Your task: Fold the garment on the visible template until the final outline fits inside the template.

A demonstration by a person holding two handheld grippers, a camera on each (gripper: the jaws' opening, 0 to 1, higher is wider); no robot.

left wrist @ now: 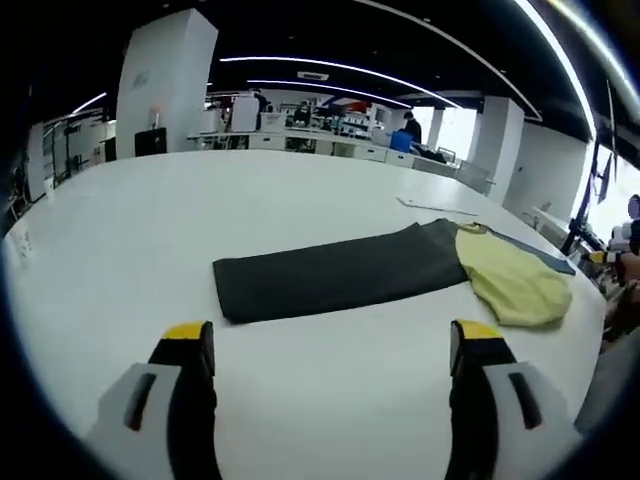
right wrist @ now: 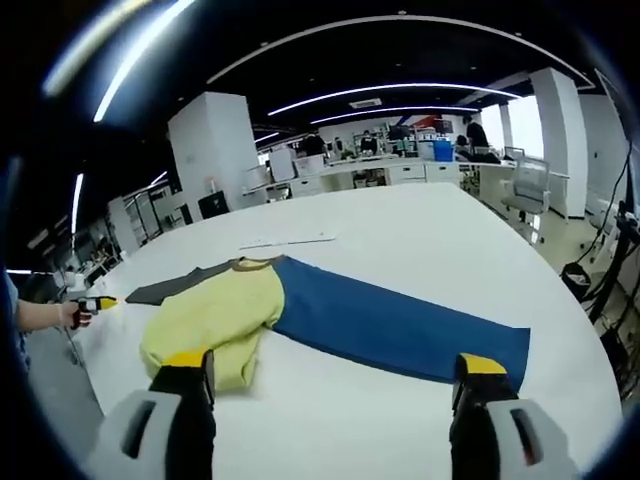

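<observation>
Your left gripper (left wrist: 333, 350) and right gripper (right wrist: 335, 378) hover with jaws apart over the limp yellow garment (right wrist: 210, 320) on the white table (left wrist: 130, 230); pinch its crumpled near edge, it looks light and floppy.

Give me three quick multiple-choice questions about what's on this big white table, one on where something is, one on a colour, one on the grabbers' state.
1. Where does the yellow piece lie?
A. Between the dark grey panel and the blue panel
B. On the floor
C. On a chair

2. What colour is the table?
A. Red
B. White
C. Green

3. How does the left gripper stand?
A. Shut on the cloth
B. Open, holding nothing
C. Shut on a pen

Answers: 1 A, the right gripper view shows the yellow piece with grey on one side and blue on the other. 2 B, the bare top around the cloth is white. 3 B, its jaws stand wide apart over the bare table, short of the cloth; the right gripper is open too.
</observation>
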